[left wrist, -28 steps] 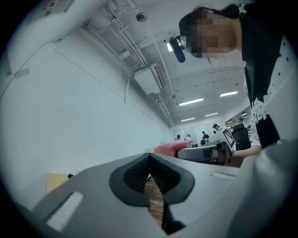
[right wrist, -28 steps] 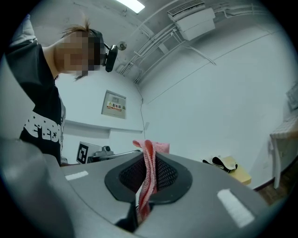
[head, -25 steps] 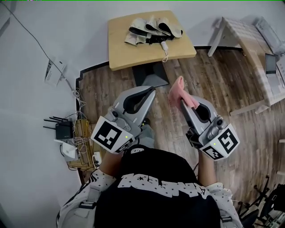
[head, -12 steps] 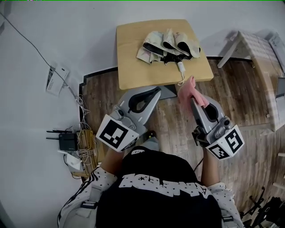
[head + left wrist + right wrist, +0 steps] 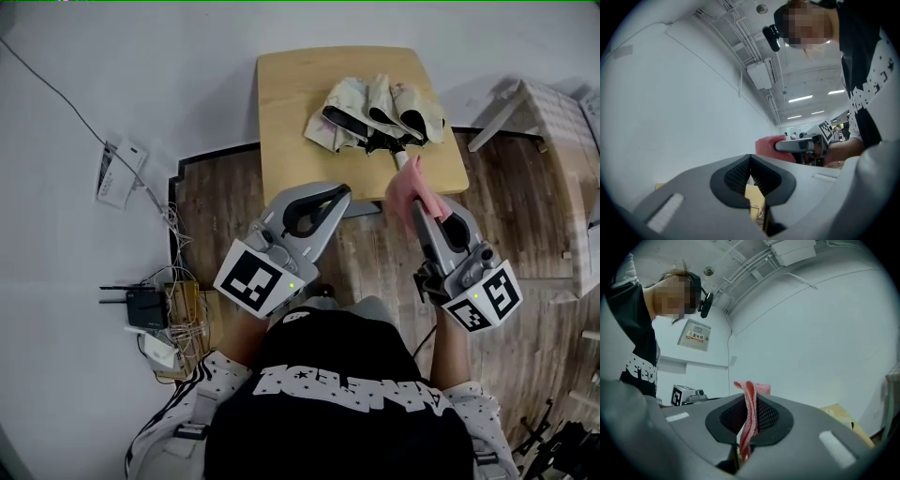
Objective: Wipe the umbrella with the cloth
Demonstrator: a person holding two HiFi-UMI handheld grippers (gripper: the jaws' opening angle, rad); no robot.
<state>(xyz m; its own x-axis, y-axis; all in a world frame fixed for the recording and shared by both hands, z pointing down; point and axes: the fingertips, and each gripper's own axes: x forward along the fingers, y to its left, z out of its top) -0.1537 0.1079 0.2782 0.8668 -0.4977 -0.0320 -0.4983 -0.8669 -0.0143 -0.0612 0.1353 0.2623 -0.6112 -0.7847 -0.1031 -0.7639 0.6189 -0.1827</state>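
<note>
The person in a black printed shirt (image 5: 337,394) stands on a wood-plank floor (image 5: 225,197) before a small light-wood desk (image 5: 291,112), with a tool in each hand reaching toward it. The left tool (image 5: 343,191) points at the near edge of the desk; in the left gripper view its jaws are together with nothing between them. The right tool (image 5: 419,208) is clamped on a pink cloth (image 5: 409,185), which the right gripper view shows as a thin folded strip pinched upright between the ribbed pads. The folded umbrella (image 5: 375,117) lies on the right half of the desk. Its long axis runs across the desk from left to right and slants toward the near edge, its loose cream canopy flaps fan out on the far side, and its white handle (image 5: 400,157) points to the near right corner. In the head view the top of the cloth overlaps that handle end; whether it touches cannot be told. A second earlier the desk and umbrella sat higher and further left in the head view, and both tools were well short of the desk, over bare floor. Since then both tools have come forward together to its near edge, the grip on the cloth unchanged and the left jaws shut throughout.
</note>
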